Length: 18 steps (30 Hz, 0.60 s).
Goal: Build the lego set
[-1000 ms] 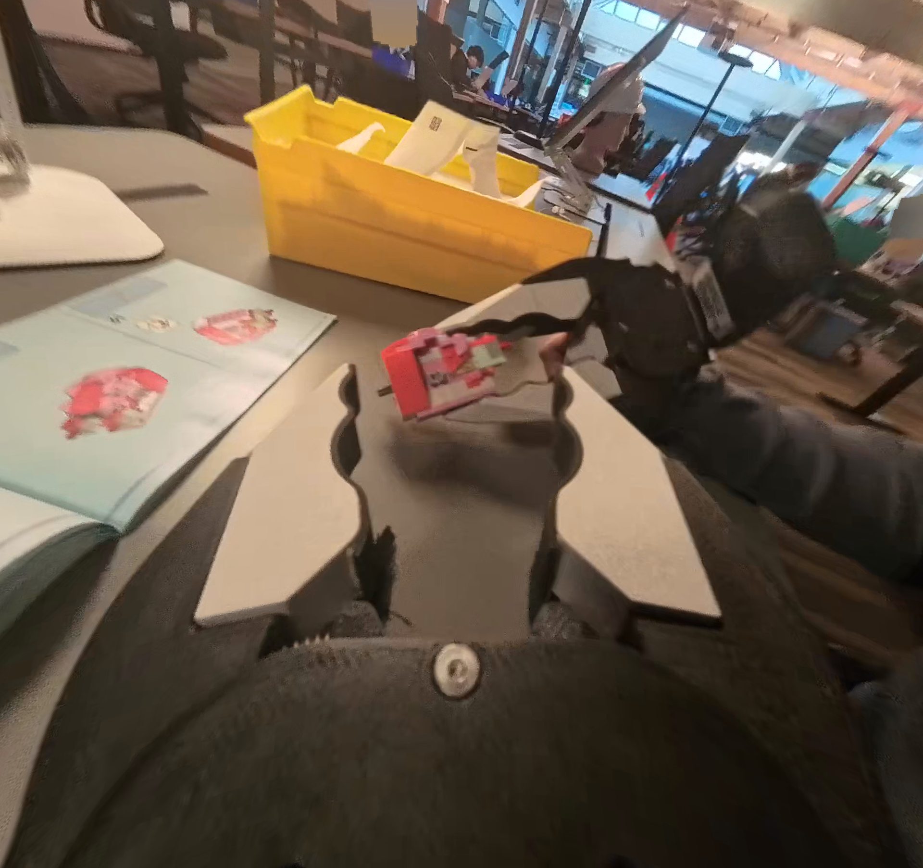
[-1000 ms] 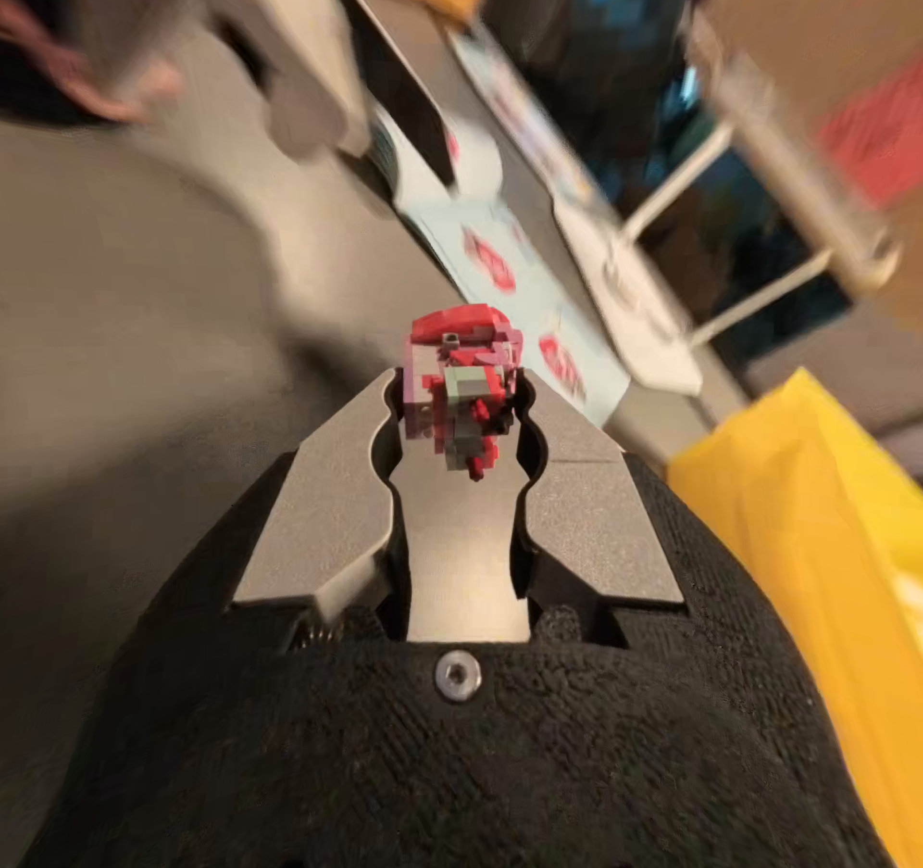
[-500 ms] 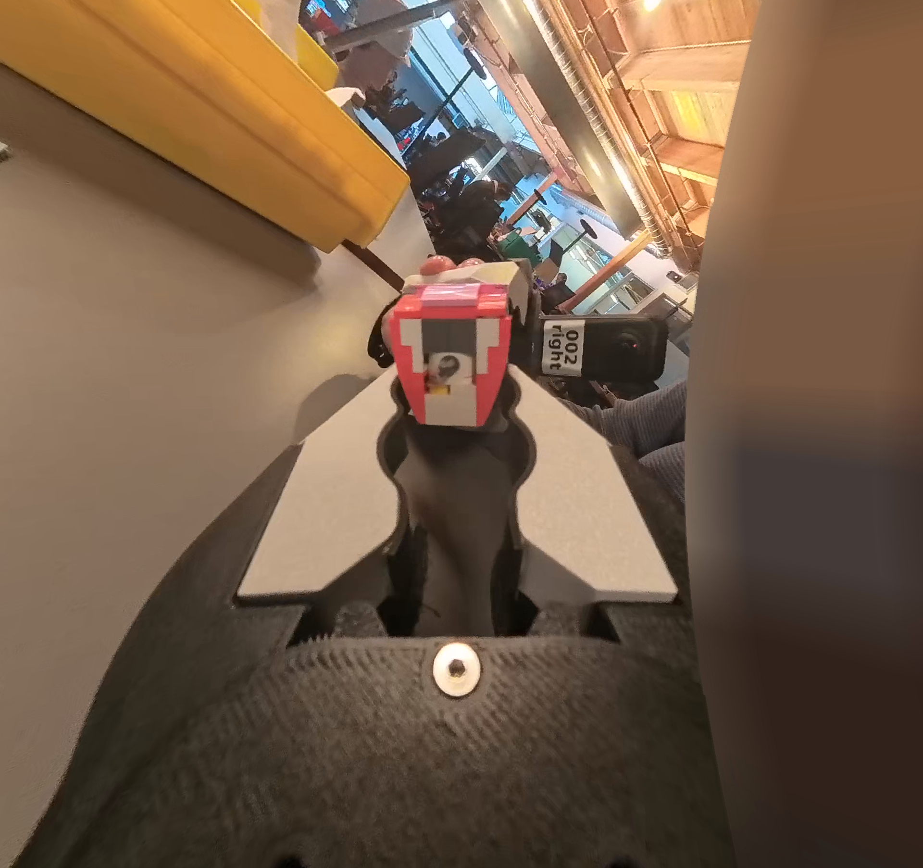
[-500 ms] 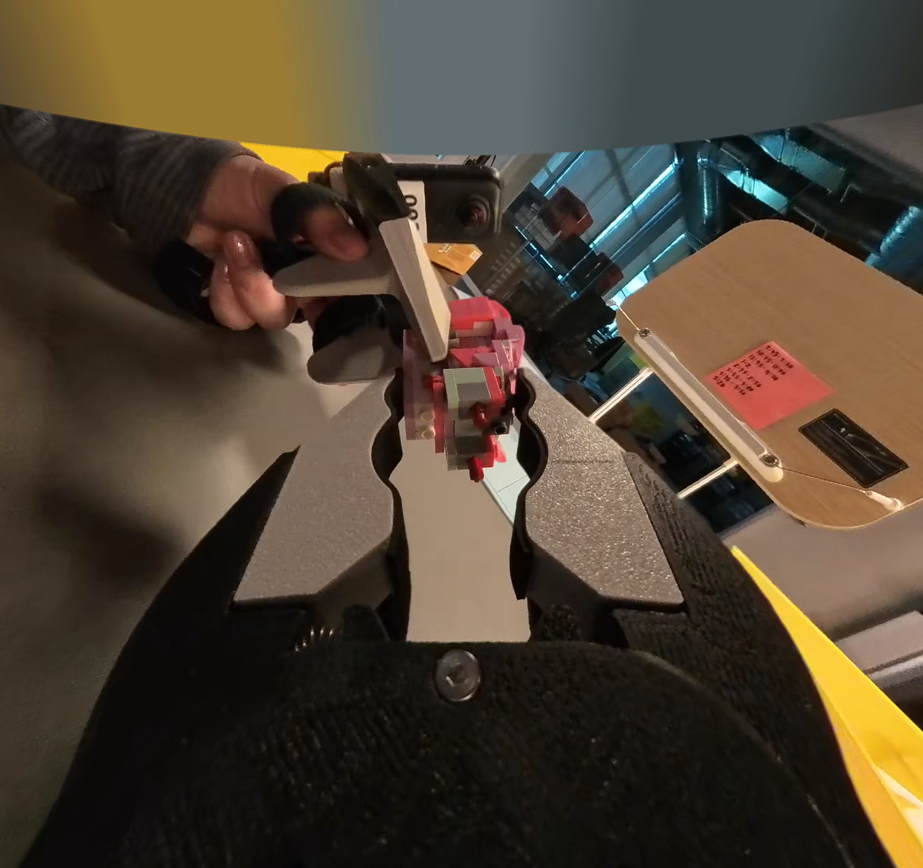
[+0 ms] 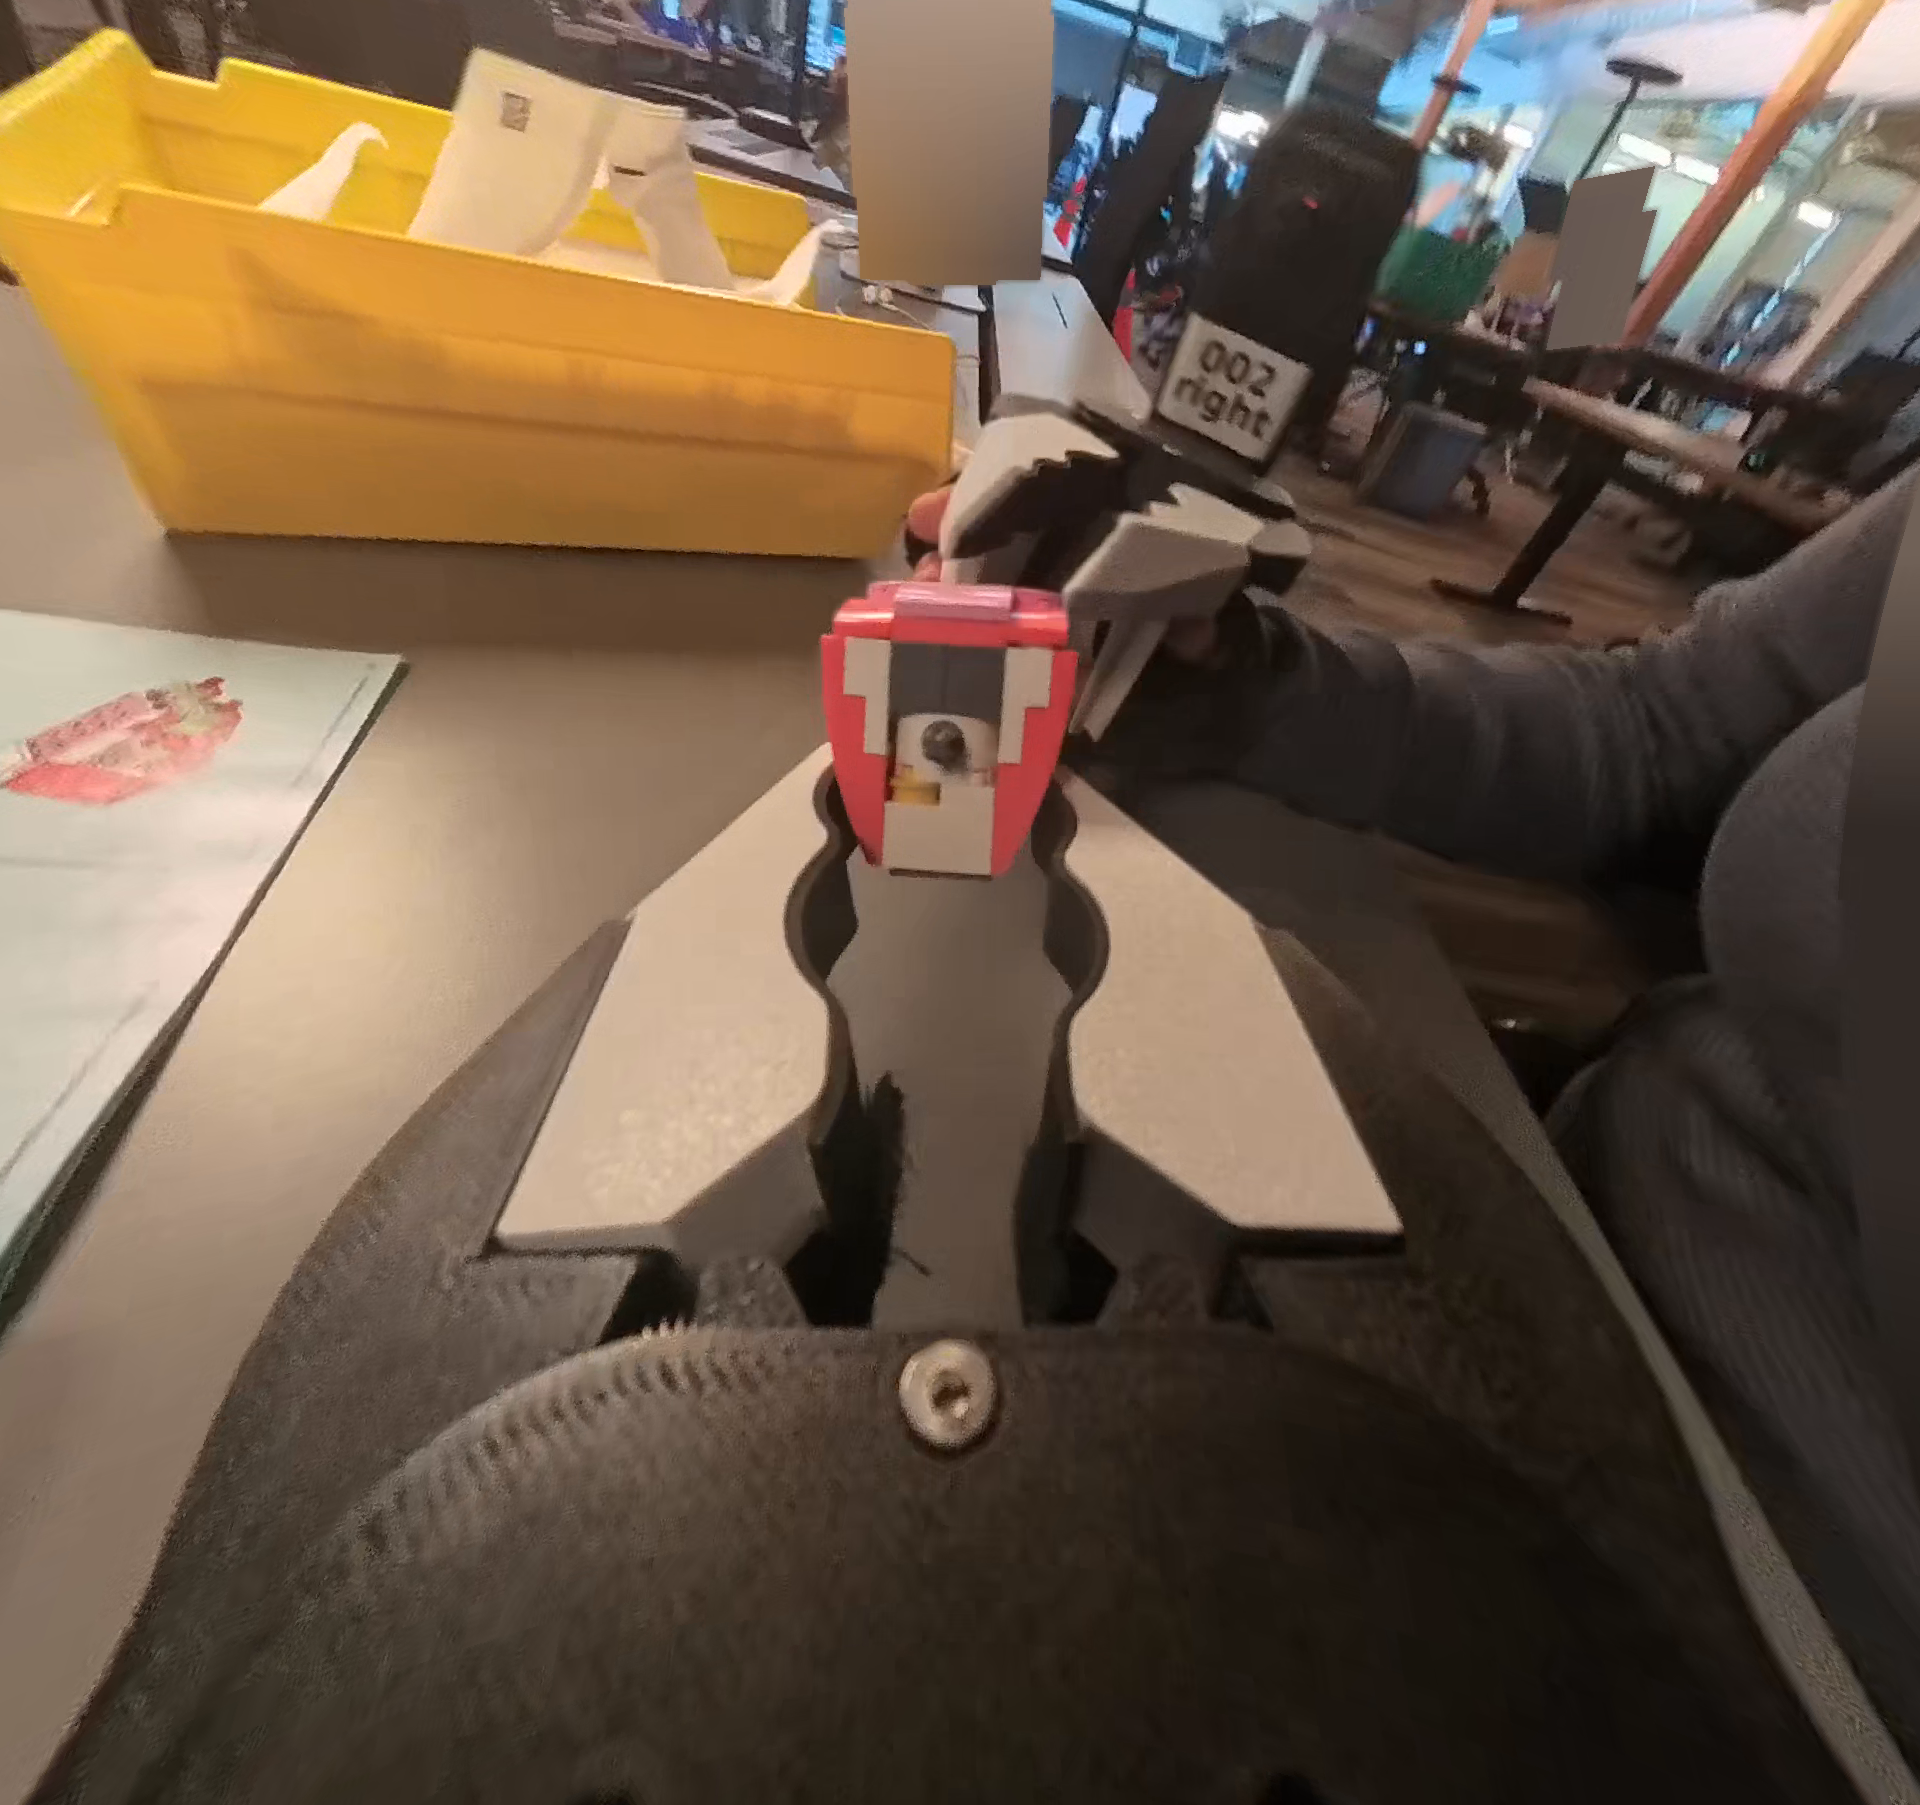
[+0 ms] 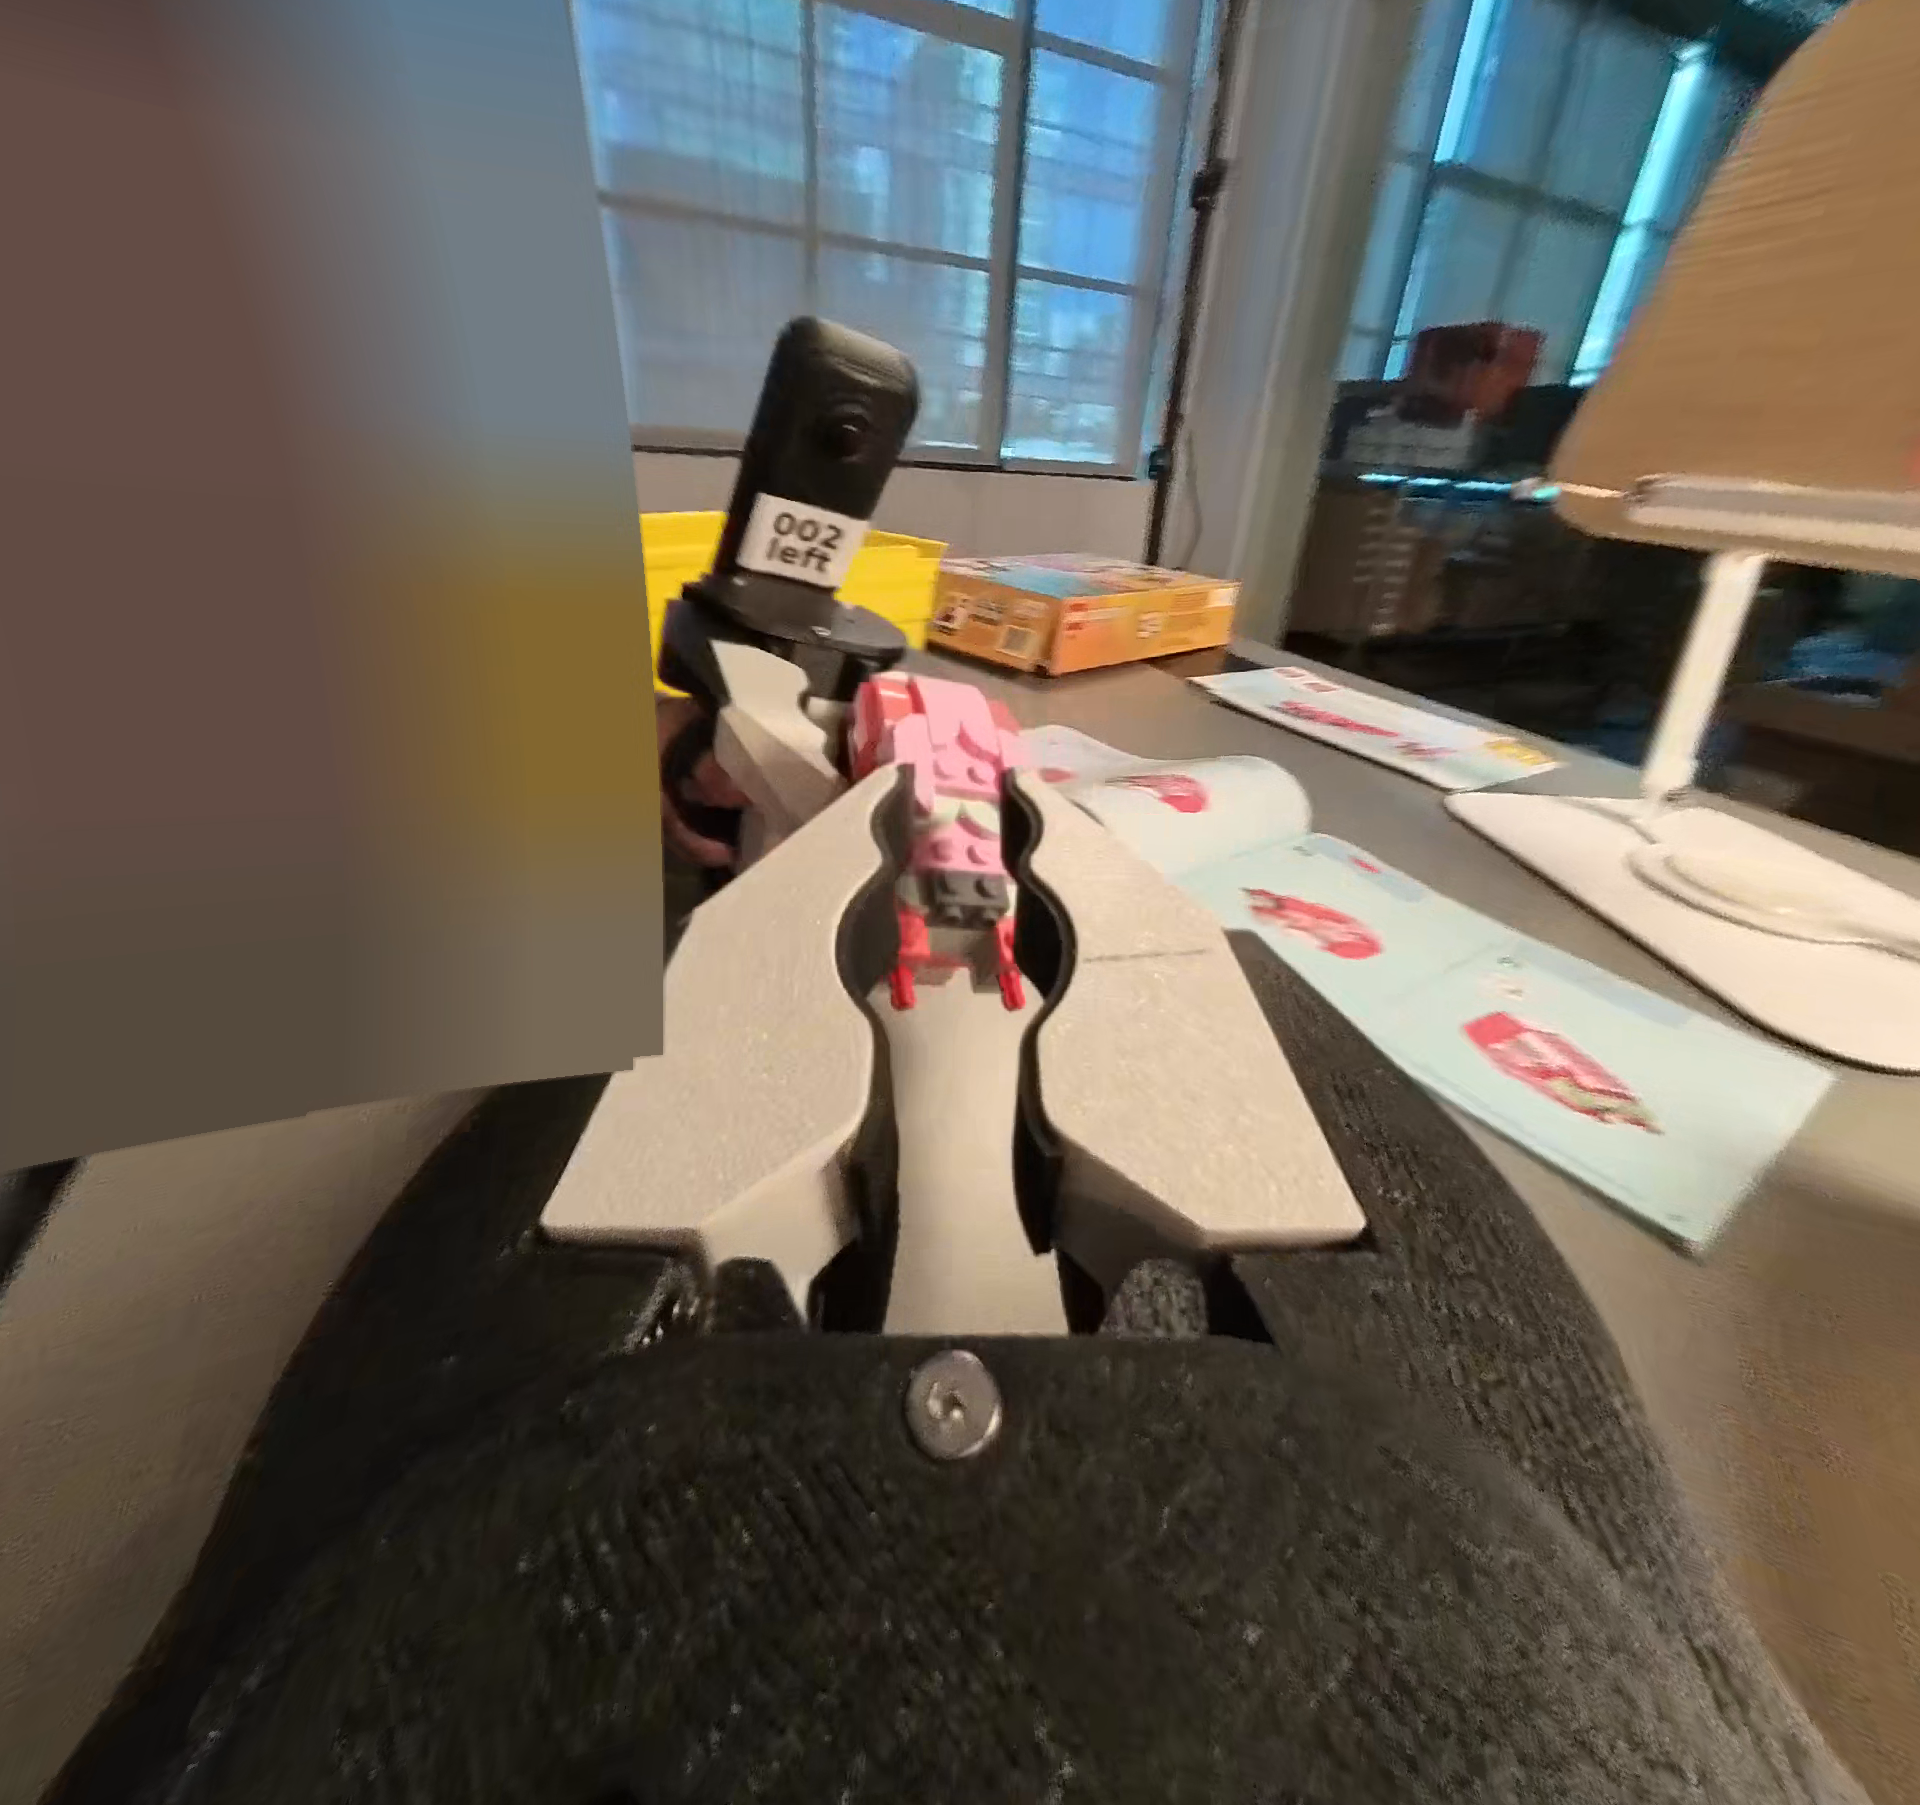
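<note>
Left wrist view: we see the left gripper [image 5: 951, 799] clamped on the red, white and pink toy-brick model [image 5: 948, 732], held above the grey table [image 5: 499, 716] near the yellow plastic bin [image 5: 499, 425].

Right wrist view: we see the right gripper [image 6: 954, 799] clamped on the model's pink end [image 6: 951, 789], beside the open pale-blue instruction booklet [image 6: 1455, 1007].
</note>
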Tool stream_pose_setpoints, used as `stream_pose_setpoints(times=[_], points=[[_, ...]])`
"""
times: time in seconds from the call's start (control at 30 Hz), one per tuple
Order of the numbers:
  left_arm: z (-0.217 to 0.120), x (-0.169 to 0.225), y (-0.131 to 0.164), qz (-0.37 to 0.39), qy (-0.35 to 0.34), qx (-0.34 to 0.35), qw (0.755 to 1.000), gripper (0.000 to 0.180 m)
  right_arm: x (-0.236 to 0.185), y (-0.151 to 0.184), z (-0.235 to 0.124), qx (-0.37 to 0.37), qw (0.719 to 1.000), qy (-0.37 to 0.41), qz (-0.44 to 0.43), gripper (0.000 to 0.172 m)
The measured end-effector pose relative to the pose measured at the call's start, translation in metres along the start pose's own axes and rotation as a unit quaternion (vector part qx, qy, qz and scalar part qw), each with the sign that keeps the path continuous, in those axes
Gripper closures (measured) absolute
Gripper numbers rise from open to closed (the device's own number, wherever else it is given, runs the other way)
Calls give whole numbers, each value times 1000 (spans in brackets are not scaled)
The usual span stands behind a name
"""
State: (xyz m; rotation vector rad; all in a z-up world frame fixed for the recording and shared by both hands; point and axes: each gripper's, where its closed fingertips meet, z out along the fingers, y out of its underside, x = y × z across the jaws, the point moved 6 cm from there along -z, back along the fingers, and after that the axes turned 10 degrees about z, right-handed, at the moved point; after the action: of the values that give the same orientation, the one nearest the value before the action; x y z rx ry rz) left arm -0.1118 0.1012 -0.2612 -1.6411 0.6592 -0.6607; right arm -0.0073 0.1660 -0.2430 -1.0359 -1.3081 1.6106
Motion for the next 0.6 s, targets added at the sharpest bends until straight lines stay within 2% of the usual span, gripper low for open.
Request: stream_pose_setpoints(times=[0.03, 0.23, 0.47, 0.6], points=[[1, 3, 0, 12, 7, -4, 1000, 148, -2, 0, 0, -2, 1000, -19, 18, 159], [2, 9, 1, 40, 23, -10, 999, 148, -9, 3, 0, -20, 993, -90, 73, 163], [0, 7, -1, 42, 13, 6, 999, 148, -8, 6, 0, -42, 992, -86, 77, 158], [1, 6, 0, 31, 17, 1, 999, 148, -7, 6, 0, -47, 992, -85, 85, 161]])
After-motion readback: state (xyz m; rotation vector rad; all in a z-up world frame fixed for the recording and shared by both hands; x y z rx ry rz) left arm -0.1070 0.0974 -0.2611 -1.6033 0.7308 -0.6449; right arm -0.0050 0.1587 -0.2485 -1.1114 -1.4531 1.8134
